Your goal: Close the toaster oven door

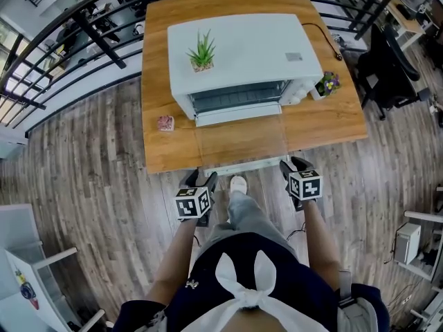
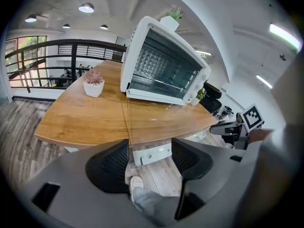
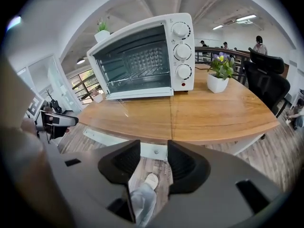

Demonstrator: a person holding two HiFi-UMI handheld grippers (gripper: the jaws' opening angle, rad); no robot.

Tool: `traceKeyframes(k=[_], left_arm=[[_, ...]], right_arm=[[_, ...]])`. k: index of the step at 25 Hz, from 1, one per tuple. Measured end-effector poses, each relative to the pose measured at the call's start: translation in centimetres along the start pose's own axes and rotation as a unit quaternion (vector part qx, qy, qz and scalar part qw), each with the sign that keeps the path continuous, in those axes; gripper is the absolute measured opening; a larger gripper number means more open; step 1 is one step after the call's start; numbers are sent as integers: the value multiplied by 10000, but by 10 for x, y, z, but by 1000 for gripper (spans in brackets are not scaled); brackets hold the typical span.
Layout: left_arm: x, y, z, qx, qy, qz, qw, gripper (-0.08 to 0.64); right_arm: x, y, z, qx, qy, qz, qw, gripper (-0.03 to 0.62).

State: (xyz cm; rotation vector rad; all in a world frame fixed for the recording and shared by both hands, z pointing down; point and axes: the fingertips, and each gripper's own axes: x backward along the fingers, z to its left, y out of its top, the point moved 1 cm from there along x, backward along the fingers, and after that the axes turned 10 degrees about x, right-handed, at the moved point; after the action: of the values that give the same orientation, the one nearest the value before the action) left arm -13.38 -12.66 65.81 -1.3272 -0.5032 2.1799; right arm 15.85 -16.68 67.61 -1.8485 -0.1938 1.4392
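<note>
Poised with left claw (image 1: 201,180) and right claw (image 1: 295,164) both gaping and empty, just below the tabletop's (image 1: 158,151) near edge. Could slip off the white handle (image 1: 239,166) if caught off-centre, or jolt the plant (image 1: 201,50) off the oven (image 1: 256,47) by slamming. Lying flat, fully open toward the near edge: clear glass door (image 1: 242,140), almost invisible against the wood.

Wooden table (image 1: 332,126) carries a pink succulent (image 1: 165,123) in a white pot near its left edge and a purple-flowered pot (image 1: 327,84) toward the right. Black office chair (image 1: 387,68) stands beside the table's right side, black railing (image 1: 69,40) behind.
</note>
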Motion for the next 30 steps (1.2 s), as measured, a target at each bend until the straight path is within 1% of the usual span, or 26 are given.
traceKeyframes(k=[5,9,13,18,20,24,27,30], left_arm=[[-13,-8,7,155,-22,244,9996,272],[-20,-17,13,288,-46,425,9987,272],[-28,-22,16,317,-76,572,9978,272],[-35,-26,17,341,-107,666,9971,271],[-38,-26,17,343,-95,701,9969,270],[-41,-29,18,308,-37,749,9967,267],[-42,-31,18,266,27,745,9969,211],[-42,-32,19,308,53,698,9971,207]], right_arm=[[-15,-8,-5,65,104,187,9998,186],[-23,-17,-9,108,98,368,9992,186],[-30,-26,-15,-121,126,461,9988,186],[-31,-30,-18,-694,393,334,9963,198],[-32,-32,-18,-828,523,301,9947,195],[-33,-30,-17,-838,715,197,9937,183],[-33,-30,-15,-808,877,90,9928,164],[-33,-31,-14,-833,914,0,9923,161]])
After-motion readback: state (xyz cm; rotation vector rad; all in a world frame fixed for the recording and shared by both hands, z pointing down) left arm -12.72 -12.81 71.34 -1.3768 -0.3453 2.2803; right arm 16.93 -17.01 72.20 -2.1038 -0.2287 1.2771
